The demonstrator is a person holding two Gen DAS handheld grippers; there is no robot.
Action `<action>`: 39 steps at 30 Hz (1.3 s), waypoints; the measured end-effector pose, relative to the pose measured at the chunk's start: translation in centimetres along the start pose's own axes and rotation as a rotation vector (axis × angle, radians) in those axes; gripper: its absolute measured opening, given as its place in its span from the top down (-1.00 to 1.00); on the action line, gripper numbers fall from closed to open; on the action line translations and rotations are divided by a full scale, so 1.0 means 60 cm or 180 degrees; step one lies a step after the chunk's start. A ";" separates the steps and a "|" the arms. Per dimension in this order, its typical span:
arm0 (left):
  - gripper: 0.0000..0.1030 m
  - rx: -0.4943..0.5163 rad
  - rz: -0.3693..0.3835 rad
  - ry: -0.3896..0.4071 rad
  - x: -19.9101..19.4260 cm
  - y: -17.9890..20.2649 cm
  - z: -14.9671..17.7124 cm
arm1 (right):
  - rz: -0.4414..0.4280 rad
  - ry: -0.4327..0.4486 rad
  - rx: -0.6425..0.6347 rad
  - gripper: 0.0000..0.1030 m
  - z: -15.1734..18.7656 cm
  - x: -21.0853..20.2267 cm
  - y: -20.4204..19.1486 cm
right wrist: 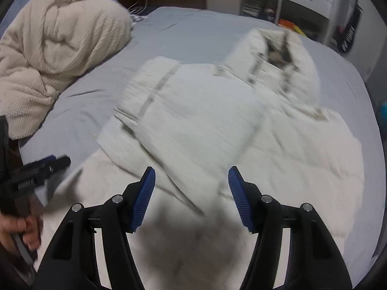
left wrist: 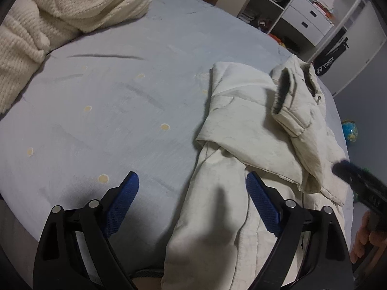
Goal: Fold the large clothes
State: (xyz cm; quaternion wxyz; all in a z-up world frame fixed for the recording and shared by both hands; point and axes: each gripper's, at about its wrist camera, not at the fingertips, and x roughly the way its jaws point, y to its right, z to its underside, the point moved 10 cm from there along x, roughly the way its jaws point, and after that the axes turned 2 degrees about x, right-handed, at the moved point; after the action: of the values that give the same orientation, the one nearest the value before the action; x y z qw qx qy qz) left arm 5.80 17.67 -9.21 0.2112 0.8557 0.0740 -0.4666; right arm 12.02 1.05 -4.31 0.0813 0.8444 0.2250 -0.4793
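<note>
Hovering empty with jaws spread wide, the left claw (left wrist: 192, 193) and right claw (right wrist: 191, 183) hang over a cream padded jacket (left wrist: 254, 145) lying on the blue bed (left wrist: 108, 96), one sleeve already crossed over its body, seemingly ready for another fold.

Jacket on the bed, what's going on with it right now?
A person holding a gripper in each hand is folding a white jacket spread on a grey bed. One sleeve lies folded across the body, collar at the far end. The left gripper is open by the jacket's near left edge, gripping nothing. The right gripper is also open above the jacket's lower half; that view is blurred. A cream blanket is heaped at the far left.
</note>
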 end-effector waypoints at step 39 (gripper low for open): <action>-0.64 0.0010 -0.0020 -0.0093 0.012 0.002 0.007 | -0.0181 0.0235 0.2364 0.65 0.130 -0.013 0.323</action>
State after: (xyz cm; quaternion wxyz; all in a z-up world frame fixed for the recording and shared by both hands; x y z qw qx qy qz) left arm 5.90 17.32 -9.97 0.2094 0.8489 0.0728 -0.4798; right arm 14.53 -19.06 -9.30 -0.2521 0.8265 0.0619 -0.4996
